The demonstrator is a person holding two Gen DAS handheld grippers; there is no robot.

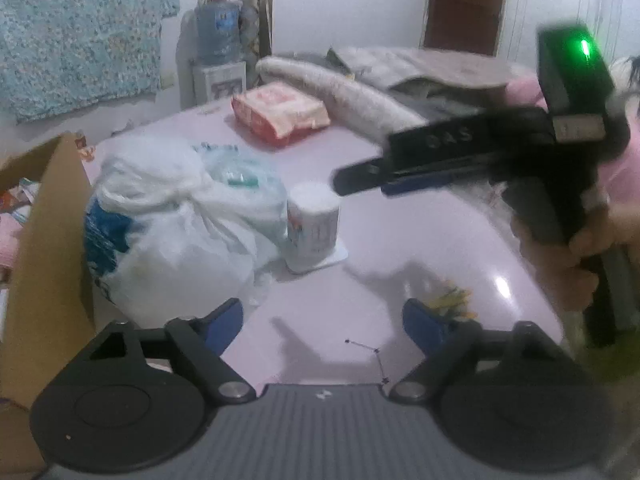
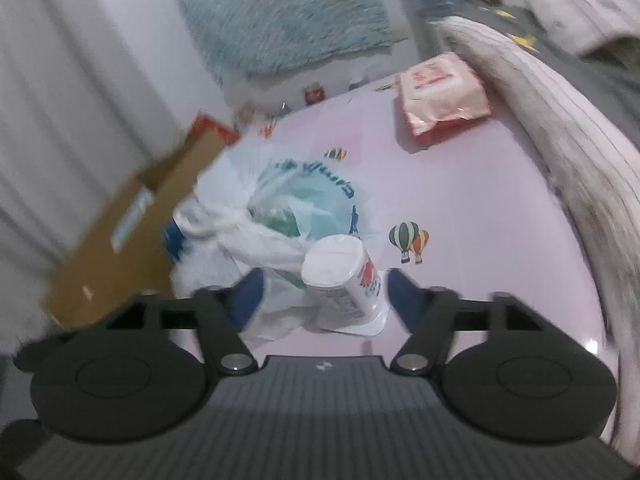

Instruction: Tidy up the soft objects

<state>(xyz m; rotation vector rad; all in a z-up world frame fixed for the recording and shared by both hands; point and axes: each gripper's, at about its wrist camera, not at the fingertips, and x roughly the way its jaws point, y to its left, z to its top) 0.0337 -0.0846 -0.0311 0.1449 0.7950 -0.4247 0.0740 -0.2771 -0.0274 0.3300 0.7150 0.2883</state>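
A white wrapped tissue roll [image 1: 313, 227] stands upright on the pink sheet beside a crumpled white plastic bag [image 1: 176, 220]. It also shows in the right wrist view [image 2: 344, 280], with the bag [image 2: 276, 216] left of it. My right gripper [image 2: 326, 296] is open, its blue fingers on either side of the roll, not touching it. In the left wrist view the right gripper [image 1: 360, 178] hovers just above and right of the roll. My left gripper [image 1: 322, 324] is open and empty over bare sheet near the front.
A red-and-white soft pack [image 1: 280, 114] [image 2: 444, 96] lies farther back. A rolled striped blanket [image 1: 340, 96] [image 2: 560, 152] runs along the right. A cardboard box [image 1: 48, 240] [image 2: 132, 224] stands at the left. A water jug [image 1: 218, 28] stands behind.
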